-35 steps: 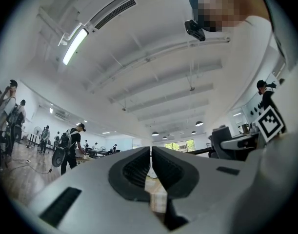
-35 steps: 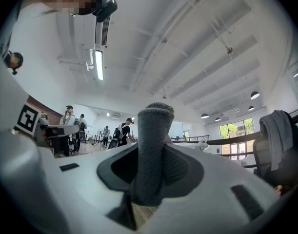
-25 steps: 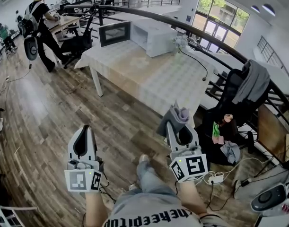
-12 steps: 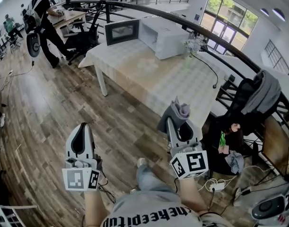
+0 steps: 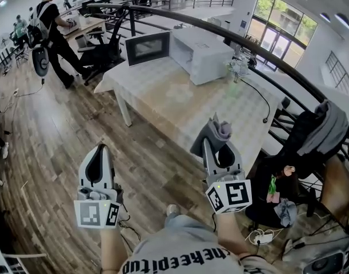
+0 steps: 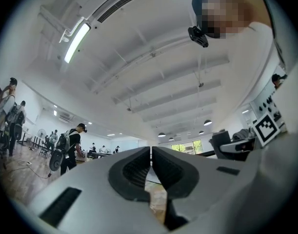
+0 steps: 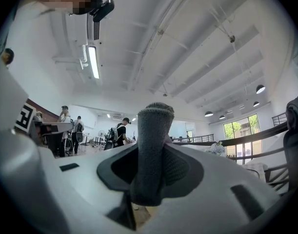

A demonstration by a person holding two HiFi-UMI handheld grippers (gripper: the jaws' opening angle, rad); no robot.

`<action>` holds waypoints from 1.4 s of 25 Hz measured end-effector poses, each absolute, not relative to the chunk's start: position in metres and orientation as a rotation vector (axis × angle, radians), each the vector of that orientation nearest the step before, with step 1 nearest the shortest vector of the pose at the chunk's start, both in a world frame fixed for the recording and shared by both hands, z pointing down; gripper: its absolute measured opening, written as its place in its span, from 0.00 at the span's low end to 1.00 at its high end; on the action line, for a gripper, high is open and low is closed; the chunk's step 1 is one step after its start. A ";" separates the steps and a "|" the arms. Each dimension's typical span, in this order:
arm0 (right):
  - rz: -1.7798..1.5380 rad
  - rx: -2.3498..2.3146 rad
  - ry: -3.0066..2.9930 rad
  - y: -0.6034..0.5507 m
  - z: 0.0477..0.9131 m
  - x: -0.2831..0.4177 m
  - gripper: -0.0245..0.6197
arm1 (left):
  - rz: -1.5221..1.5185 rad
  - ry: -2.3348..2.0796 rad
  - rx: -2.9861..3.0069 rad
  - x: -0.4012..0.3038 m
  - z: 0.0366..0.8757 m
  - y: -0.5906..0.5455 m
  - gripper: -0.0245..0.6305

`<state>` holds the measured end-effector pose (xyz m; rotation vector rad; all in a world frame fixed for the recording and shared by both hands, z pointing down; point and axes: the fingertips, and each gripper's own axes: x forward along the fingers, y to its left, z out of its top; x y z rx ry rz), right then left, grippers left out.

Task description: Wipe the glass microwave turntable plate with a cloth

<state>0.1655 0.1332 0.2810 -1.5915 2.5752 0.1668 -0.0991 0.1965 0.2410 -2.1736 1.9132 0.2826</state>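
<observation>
A white microwave point(image 5: 200, 53) stands on the far end of a table point(image 5: 180, 99), its door point(image 5: 147, 47) swung open to the left. I cannot see the glass turntable plate. My right gripper point(image 5: 215, 131) is shut on a grey cloth point(image 5: 218, 129), which sticks up between its jaws point(image 7: 153, 145). It hangs over the table's near edge. My left gripper point(image 5: 98, 154) is shut with nothing in it, over the wooden floor, left of the table. In the left gripper view its jaws point(image 6: 151, 155) meet and point up at the ceiling.
A vase of flowers point(image 5: 238, 68) and a black cable point(image 5: 261, 101) lie on the table right of the microwave. A black chair with grey clothes point(image 5: 320, 130) stands at the right by a dark railing point(image 5: 231, 36). A person with a backpack point(image 5: 51, 30) stands far left.
The whole view has drifted: the table and microwave sit slightly lower and further right in the head view. Both grippers keep their pose, the right one still holding the cloth.
</observation>
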 end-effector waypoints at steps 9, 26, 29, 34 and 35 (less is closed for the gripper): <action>0.221 -1.541 2.582 0.060 0.277 0.179 0.21 | 0.289 1.880 -2.137 -0.075 0.228 0.125 0.06; 0.213 -1.576 2.653 -0.062 0.302 0.159 0.21 | 0.269 1.844 -2.225 -0.084 0.248 -0.013 0.06; 0.156 -1.577 2.604 -0.098 0.299 0.149 0.20 | 0.277 1.829 -2.235 -0.099 0.247 -0.051 0.06; 0.251 -1.575 2.606 -0.150 0.289 0.118 0.21 | 0.284 1.791 -2.262 -0.128 0.244 -0.112 0.06; 0.267 -1.581 2.614 -0.160 0.289 0.111 0.21 | 0.287 1.784 -2.267 -0.134 0.243 -0.124 0.06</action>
